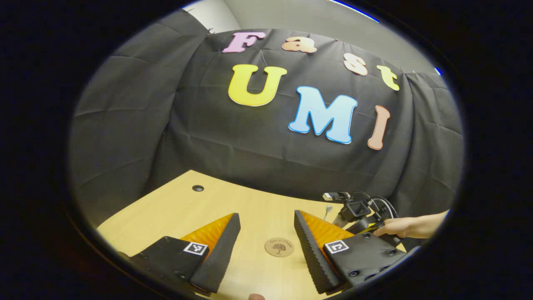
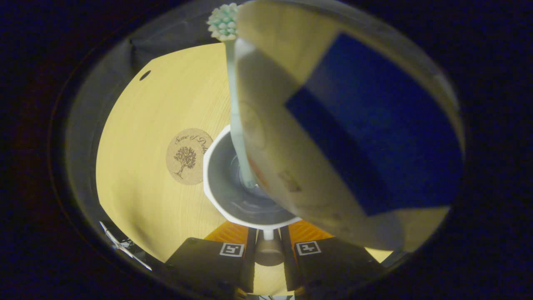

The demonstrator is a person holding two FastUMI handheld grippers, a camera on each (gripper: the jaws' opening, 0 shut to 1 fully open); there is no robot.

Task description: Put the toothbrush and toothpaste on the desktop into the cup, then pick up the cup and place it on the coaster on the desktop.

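The cup [image 2: 245, 196] is being gripped by its handle between the closed fingers of the right gripper [image 2: 268, 243], just beside the coaster [image 2: 188, 156] and not on it. The toothbrush [image 2: 233, 83] and the toothpaste [image 2: 345, 125] are being carried upright inside the cup. The left gripper [image 1: 266, 246] is being held wide open and empty above the desktop [image 1: 250, 208], the coaster [image 1: 279, 247] being framed between its fingers.
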